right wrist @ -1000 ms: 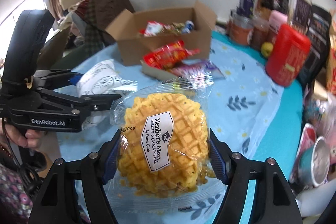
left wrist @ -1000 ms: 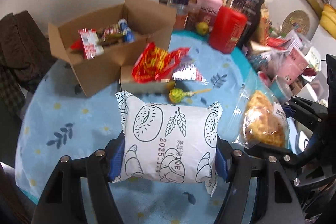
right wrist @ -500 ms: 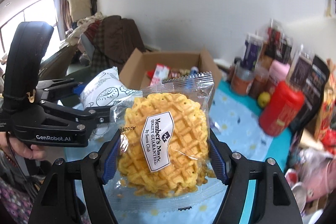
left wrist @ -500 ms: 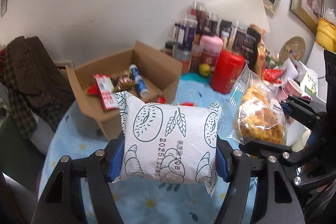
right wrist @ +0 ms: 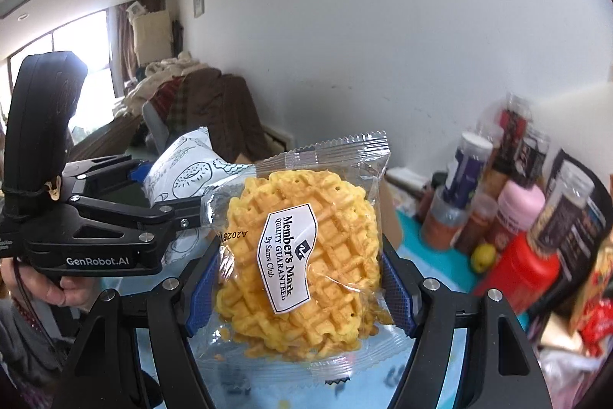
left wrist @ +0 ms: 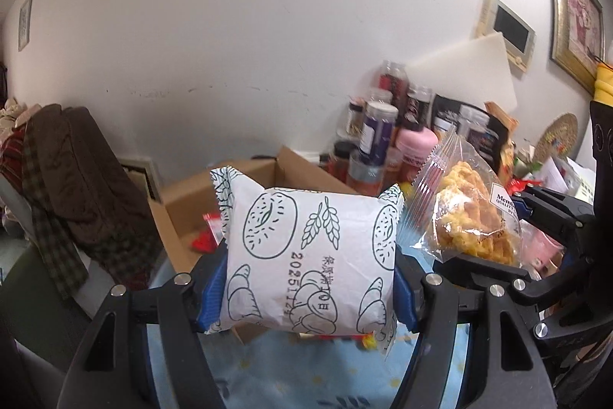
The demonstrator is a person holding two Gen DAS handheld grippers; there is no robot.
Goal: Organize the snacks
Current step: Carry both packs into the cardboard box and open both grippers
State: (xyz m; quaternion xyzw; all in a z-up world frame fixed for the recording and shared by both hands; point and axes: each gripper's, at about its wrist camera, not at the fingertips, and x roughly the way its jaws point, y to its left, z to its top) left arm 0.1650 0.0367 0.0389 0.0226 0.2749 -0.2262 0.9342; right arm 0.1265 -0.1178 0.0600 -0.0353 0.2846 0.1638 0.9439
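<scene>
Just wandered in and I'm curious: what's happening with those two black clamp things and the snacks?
A person is sorting snacks with a handheld gripper in each hand. The left gripper is clamped on a white bread packet; the right gripper is clamped on a clear-wrapped waffle. Both are held side by side in the air above the blue table, with an open cardboard box of snacks just behind them. Neither packet is in the box yet.

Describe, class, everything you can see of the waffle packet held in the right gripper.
The waffle packet is a clear, crinkly plastic wrapper with serrated end seals, holding one round golden waffle with a grid pattern. A white label reads "Member's Mark, Quality Guaranteed, By Sams Club". It stands upright, off the table, clamped at both sides by the blue pads of the right gripper. The left wrist view shows it beside the white bread packet.
</scene>
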